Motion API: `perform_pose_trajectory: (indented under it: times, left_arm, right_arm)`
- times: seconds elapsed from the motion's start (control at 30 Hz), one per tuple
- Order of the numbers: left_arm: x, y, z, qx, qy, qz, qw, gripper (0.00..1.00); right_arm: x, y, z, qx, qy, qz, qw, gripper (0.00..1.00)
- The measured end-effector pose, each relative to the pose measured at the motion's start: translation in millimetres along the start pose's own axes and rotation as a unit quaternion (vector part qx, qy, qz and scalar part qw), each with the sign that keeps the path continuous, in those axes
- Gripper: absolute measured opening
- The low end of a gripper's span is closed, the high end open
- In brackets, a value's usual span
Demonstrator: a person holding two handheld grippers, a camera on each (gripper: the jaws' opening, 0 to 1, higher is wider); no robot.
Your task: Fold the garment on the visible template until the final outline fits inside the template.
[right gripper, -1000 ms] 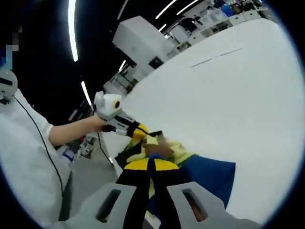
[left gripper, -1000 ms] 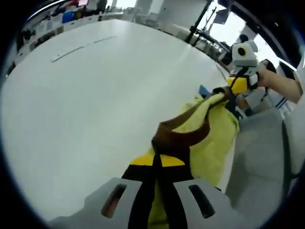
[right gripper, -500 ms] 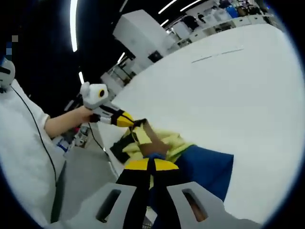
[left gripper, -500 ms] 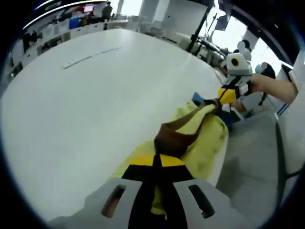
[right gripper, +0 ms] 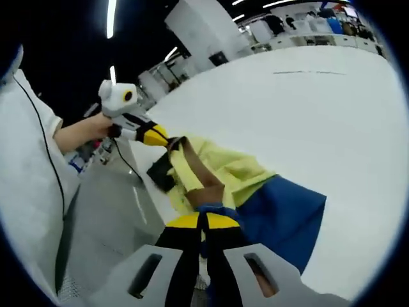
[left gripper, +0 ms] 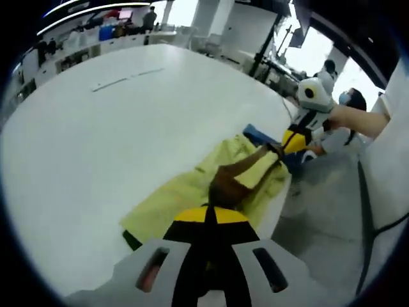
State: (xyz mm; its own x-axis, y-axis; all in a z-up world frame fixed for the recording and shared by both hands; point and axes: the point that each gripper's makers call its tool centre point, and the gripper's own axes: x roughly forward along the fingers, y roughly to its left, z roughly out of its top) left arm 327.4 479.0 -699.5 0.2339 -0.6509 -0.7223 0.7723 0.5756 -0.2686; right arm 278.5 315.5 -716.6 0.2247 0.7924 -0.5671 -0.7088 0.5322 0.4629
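Note:
A yellow garment (left gripper: pixel 185 185) with a brown band (left gripper: pixel 246 173) and a blue part (left gripper: pixel 255 133) lies near the white table's edge. My left gripper (left gripper: pixel 214 206) is shut on the brown band close to the camera. The right gripper (left gripper: pixel 281 146), held by a hand, pinches the band's far end. In the right gripper view my right gripper (right gripper: pixel 204 214) is shut on the garment where yellow (right gripper: pixel 236 169) meets blue (right gripper: pixel 281 214), and the left gripper (right gripper: pixel 167 139) holds the brown band (right gripper: pixel 195 169) taut. A dark sheet (right gripper: pixel 160 173) peeks out beneath the garment at the table edge.
The white table (left gripper: pixel 96 141) stretches wide beyond the garment, with a thin line mark (left gripper: pixel 124 77) far off. Grey floor (left gripper: pixel 319 217) lies past the table edge. A person's white sleeve (right gripper: pixel 29 160) and a cable (right gripper: pixel 48 185) are on the left. Shelves and people stand in the background.
The garment has come down and spread out: much more yellow cloth now lies flat on the table. Both grippers keep their hold on the brown band, which sits lower.

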Motion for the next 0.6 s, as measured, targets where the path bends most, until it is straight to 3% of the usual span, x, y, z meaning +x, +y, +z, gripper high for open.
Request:
perform_pose_trajectory:
  times: [0.2, 0.37, 0.6]
  left_arm:
    - [-2, -6.4, -11.6, -0.002, 0.009, 0.000, 1.0000, 0.00]
    - [-2, -14.0, -21.3, -0.004, 0.019, -0.003, 0.9998, 0.00]
    - [-3, -15.8, -30.8, -0.008, 0.026, 0.000, 0.9996, 0.00]
  right_arm:
    - [3, 10, -7.7, -0.013, 0.016, 0.005, 0.9998, 0.02]
    - [6, 18, -21.7, -0.031, 0.048, 0.009, 0.9983, 0.02]
    - [6, 21, -19.5, -0.038, 0.033, 0.001, 0.9988, 0.03]
